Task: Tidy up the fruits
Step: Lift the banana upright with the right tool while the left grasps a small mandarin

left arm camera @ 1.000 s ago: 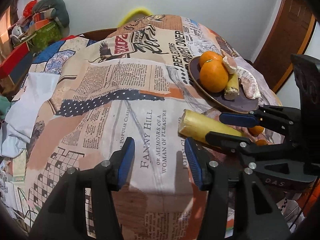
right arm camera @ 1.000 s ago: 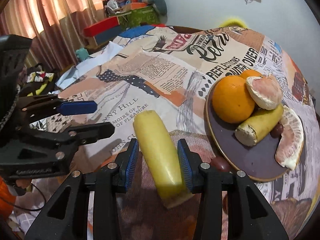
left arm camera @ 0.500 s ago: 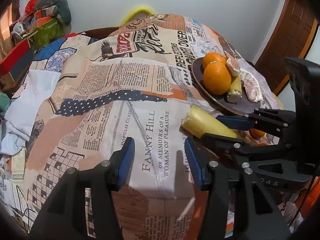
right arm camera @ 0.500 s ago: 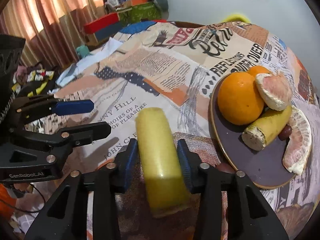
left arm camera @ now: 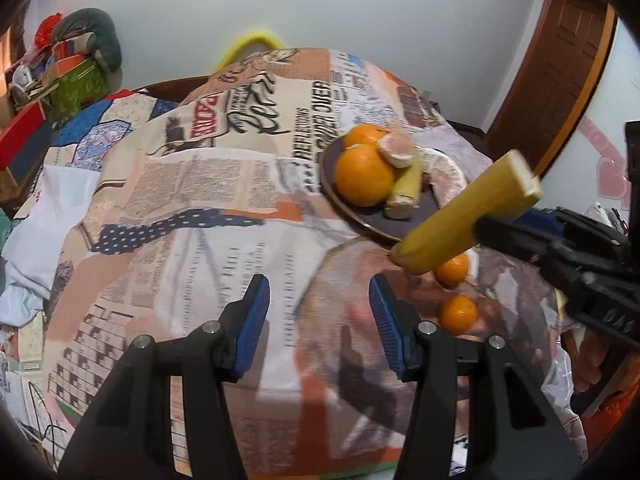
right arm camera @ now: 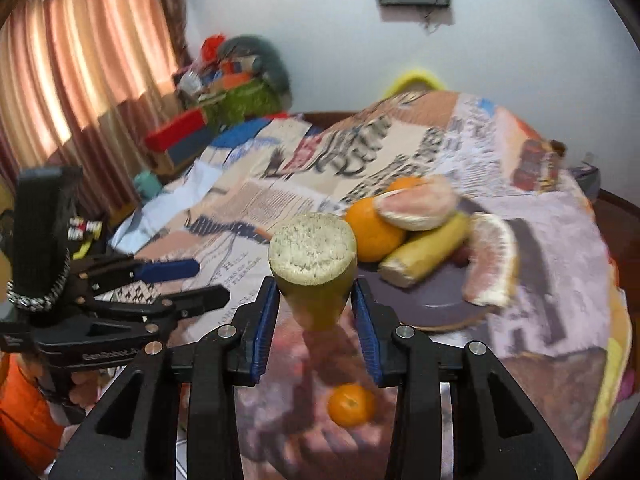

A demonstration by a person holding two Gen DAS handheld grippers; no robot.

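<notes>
The round dark brown plate (left arm camera: 352, 216) on the newspaper-print cloth (left arm camera: 192, 200) already carries part of the fruit: a large orange (left arm camera: 363, 174) with a second orange behind it, a cut yellow banana piece (left arm camera: 404, 192) leaning beside it, and pale pink peeled citrus segments (left arm camera: 450, 172) on the plate's far side; that much looks sorted. The right gripper (right arm camera: 316, 312) is clamped on a thick yellow cut banana length (right arm camera: 313, 268), held in the air just short of the plate's near rim, cut face tipped up toward the camera; it is judged to be on its way to the plate, not yet set down. Two small orange mandarins (left arm camera: 458, 314) lie on the cloth near the plate's near edge, untouched, so at least those remain. The left gripper (left arm camera: 318, 316) hovers over the cloth well short of the plate, its blue-padded fingers (left arm camera: 252, 320) spread apart and holding nothing.
</notes>
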